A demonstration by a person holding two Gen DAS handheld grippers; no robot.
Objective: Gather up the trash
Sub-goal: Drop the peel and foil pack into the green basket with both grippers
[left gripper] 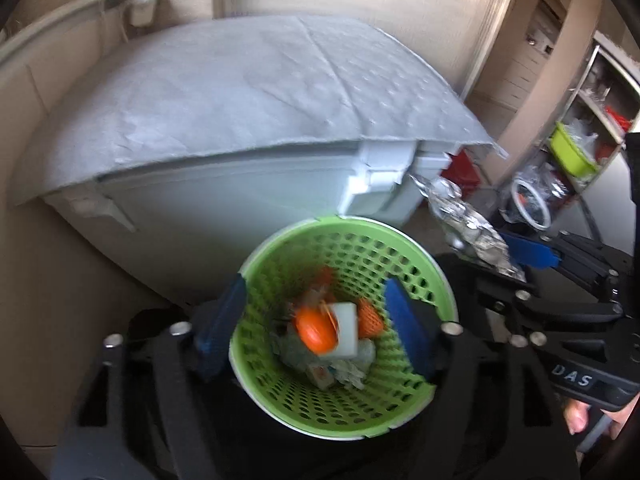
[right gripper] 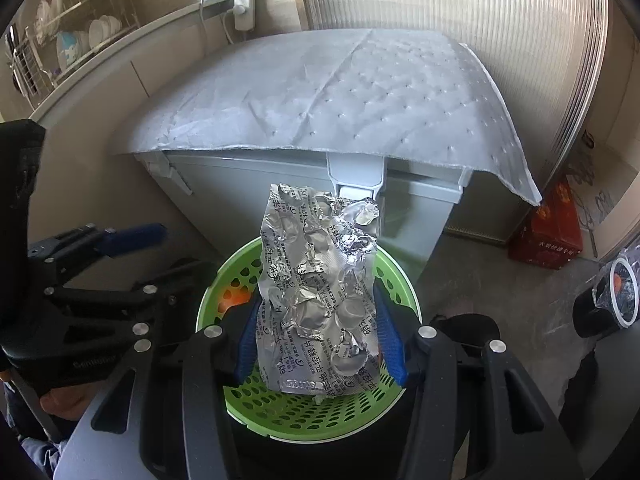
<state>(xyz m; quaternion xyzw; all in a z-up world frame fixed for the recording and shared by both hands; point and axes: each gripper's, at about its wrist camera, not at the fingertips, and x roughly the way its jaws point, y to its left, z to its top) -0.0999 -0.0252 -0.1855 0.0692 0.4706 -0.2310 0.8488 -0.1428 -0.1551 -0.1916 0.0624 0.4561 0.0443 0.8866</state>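
Observation:
A green perforated basket [left gripper: 440, 280] stands on the floor in front of a chest freezer. It holds an orange round piece [left gripper: 314, 332], a white block [left gripper: 347, 330], orange netting and crumpled paper. My left gripper [left gripper: 316, 286] hangs right over the basket mouth, open, with nothing between its blue pads [left gripper: 224, 320]. My right gripper [right gripper: 318, 320] is shut on a crumpled silver foil blister pack [right gripper: 320, 280], held upright above the basket rim [right gripper: 404, 280]. From the left wrist view, the same pack [left gripper: 468, 224] hovers at the basket's right edge.
A white chest freezer [right gripper: 400, 208] under a grey quilted cover [left gripper: 240, 92] stands behind the basket. To the right are a red box [right gripper: 548, 232], a black bag-lined bin [right gripper: 608, 300] and shelves with a green tub [left gripper: 572, 152]. A hand [left gripper: 576, 416] holds the right gripper.

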